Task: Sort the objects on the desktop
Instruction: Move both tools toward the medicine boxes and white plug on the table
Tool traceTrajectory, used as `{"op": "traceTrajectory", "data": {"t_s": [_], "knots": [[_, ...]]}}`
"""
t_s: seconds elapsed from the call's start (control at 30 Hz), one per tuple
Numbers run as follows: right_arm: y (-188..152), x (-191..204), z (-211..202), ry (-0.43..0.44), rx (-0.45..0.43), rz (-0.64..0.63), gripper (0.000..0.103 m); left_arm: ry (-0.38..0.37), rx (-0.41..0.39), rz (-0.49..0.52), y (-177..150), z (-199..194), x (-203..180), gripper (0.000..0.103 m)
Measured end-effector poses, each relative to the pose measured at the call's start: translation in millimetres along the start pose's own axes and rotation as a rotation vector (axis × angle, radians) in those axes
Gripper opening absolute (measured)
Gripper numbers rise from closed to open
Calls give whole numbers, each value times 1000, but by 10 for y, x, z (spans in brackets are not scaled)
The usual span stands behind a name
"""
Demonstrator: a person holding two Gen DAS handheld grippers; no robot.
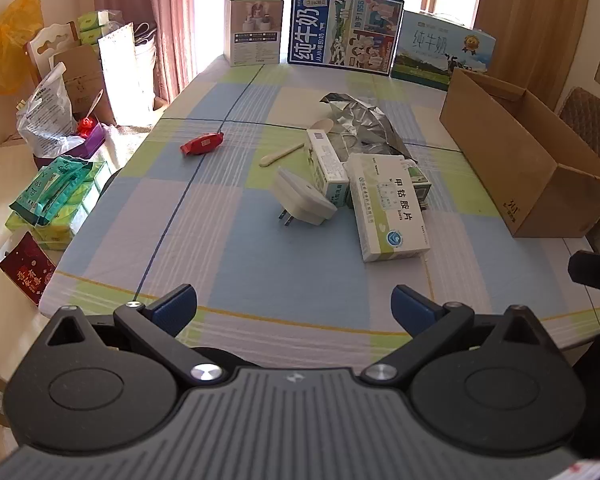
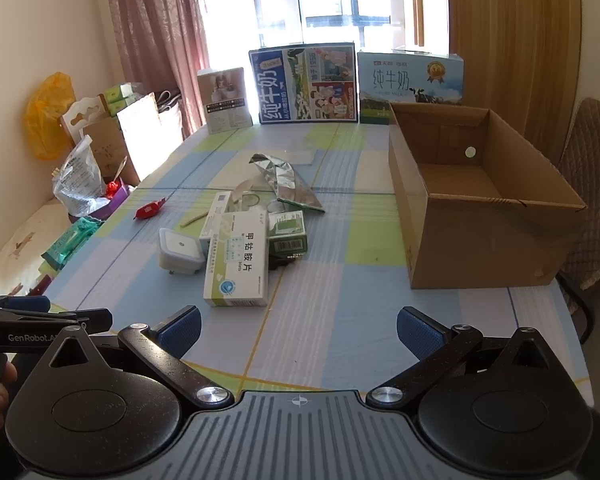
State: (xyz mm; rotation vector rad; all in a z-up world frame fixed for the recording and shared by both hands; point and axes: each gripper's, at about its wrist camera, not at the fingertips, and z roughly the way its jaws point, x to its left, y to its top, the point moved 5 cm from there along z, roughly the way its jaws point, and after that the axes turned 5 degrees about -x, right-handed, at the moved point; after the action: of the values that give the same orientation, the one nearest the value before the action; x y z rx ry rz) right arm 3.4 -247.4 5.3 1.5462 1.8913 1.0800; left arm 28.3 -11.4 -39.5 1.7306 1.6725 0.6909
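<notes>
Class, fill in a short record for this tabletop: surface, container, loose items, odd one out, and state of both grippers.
surface: checked tablecloth
container: open cardboard box, nothing visible inside
loose items: medicine box, white plug adapter, foil bag, wooden spoon
odd one out: red packet, lying apart
left hand-held gripper: open, holding nothing
right hand-held gripper: open, holding nothing

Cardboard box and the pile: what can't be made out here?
- Cardboard box, left wrist view: near wall hides its inside.
- Dark item, right wrist view: tucked under medicine box and green carton, unidentifiable.
- Medicine box: small print too small to read.
</notes>
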Motion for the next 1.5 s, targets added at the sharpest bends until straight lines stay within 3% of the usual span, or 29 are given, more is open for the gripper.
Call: {"op": "traceTrajectory", "data": {"t_s": [0.57, 0.87, 1.07, 1.27, 1.5], "knots": [[-73, -7, 90, -1, 43, -1, 101, 1, 1, -1, 2, 7, -13, 102], [12, 74, 135, 24, -54, -55, 101, 0, -16, 26, 78, 34, 49, 102], [70, 99, 338, 51, -11, -22, 101, -5, -26, 45, 196, 96, 132, 102], [67, 197, 593, 98, 27, -37, 101, -45, -40, 130, 355, 229, 174, 102], [61, 322, 978, 111, 76, -50, 101, -185, -41, 255, 519, 501, 221, 102]]}}
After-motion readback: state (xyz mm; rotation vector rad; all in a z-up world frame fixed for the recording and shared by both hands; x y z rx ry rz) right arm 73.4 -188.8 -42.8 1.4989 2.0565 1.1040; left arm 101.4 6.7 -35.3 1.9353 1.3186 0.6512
